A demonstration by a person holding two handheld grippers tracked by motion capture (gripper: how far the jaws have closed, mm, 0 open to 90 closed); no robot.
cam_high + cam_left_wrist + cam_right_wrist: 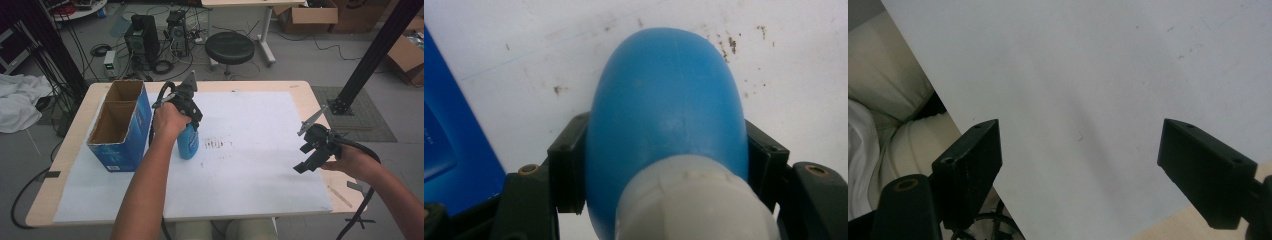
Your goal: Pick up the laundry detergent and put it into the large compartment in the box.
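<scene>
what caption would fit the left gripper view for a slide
Left gripper shut on a blue bottle with a white cap, above the white sheet beside a blue box.

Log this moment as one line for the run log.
left claw: shut on blue bottle | bottle: beside blue box | right claw: open, empty

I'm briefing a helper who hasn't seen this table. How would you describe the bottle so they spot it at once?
Find the white sheet covering the table, then the tall open blue box at its left. Just right of the box stands the bottle, clamped by the left gripper. It is the small rounded blue one with a white cap.
</scene>
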